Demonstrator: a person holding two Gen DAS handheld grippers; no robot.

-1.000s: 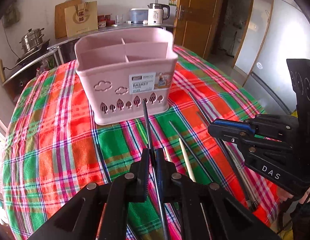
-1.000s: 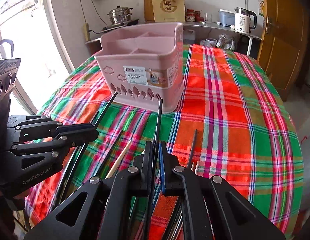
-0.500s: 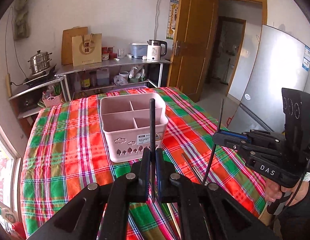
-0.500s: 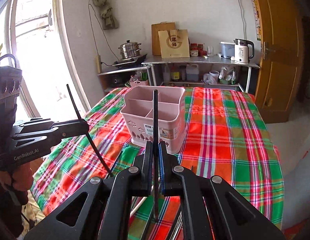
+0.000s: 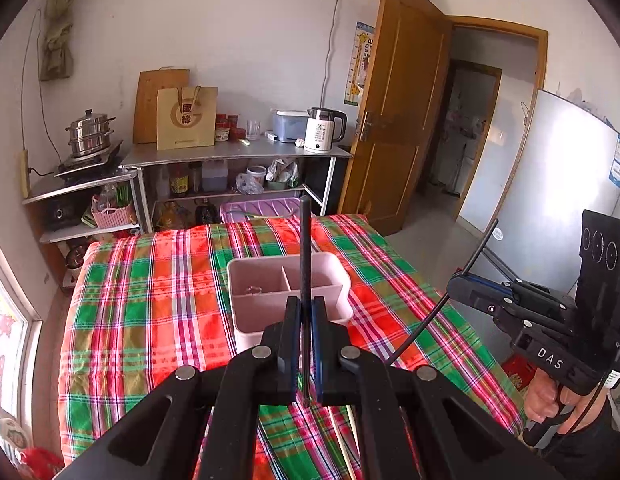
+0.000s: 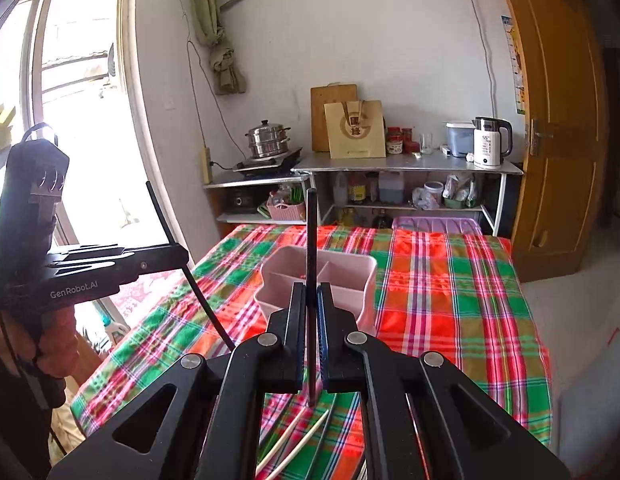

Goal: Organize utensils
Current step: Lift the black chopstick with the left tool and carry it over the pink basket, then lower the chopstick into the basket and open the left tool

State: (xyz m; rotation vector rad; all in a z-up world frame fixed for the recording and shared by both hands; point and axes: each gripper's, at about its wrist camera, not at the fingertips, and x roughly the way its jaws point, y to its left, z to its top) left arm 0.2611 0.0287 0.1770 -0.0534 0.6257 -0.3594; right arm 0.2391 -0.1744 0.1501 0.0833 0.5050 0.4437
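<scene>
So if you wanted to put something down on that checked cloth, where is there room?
Bare cloth lies left of the pink basket, toward the window, and right of it toward the door. The near edge is crowded: pale chopsticks lie there under both tongs, left and right.

Mounted just behind the black left gripper (image 5: 307, 344), looking forward and down from high above the desk under a red-and-green plaid cloth (image 5: 150, 312), toward the pink plastic divided utensil basket (image 5: 288, 294) and the far wall's steel shelf unit (image 5: 238, 154). Mounted likewise behind the black right gripper (image 6: 309, 344), raised as high, facing the same cloth (image 6: 450, 300), basket (image 6: 322, 284) and shelf unit (image 6: 406, 166) from further right. Shared: desk, basket, shelf unit, each other's gripper at frame edge.
</scene>
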